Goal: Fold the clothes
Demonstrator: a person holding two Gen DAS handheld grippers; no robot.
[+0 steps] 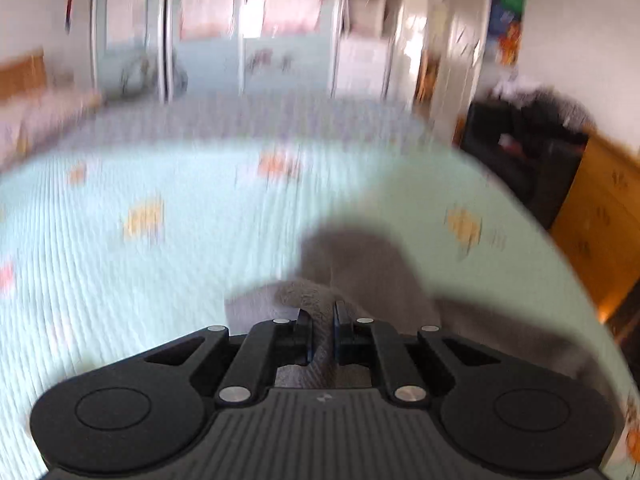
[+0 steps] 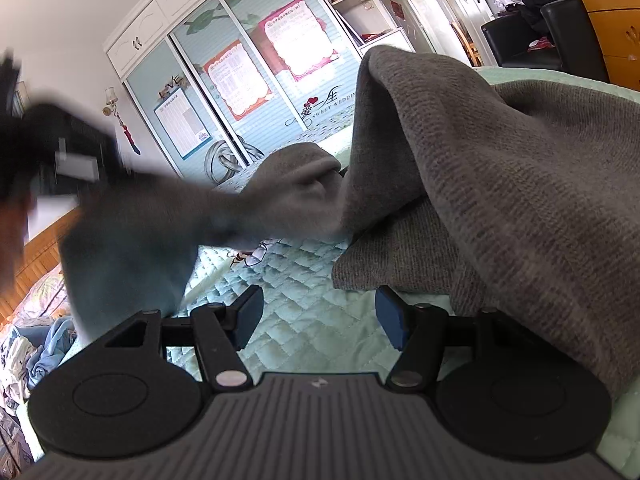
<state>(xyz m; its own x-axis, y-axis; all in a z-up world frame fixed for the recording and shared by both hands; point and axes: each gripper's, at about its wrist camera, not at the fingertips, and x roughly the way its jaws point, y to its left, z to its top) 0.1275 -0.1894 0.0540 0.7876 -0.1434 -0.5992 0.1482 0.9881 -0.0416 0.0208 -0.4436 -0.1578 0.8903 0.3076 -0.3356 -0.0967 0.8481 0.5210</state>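
Observation:
A grey knit sweater (image 2: 480, 152) lies in raised folds on the mint quilted bedspread (image 2: 304, 344). My left gripper (image 1: 322, 320) is shut on a bunched piece of this grey fabric (image 1: 360, 264), which hangs over the bedspread (image 1: 160, 200); that view is blurred. In the right wrist view the sweater's sleeve (image 2: 168, 220) stretches left and up to a blurred black gripper body (image 2: 68, 160). My right gripper (image 2: 320, 316) is open just above the bedspread, with only quilt between its fingers. The sweater's edge is close beside its right finger (image 2: 390, 316).
A wardrobe with sliding doors (image 2: 240, 80) stands beyond the bed. Black chairs (image 2: 516, 44) heaped with clothes and a wooden dresser (image 2: 612, 20) are at the right. A wooden headboard (image 2: 44, 248) and a pile of other clothes (image 2: 40, 352) are at the left.

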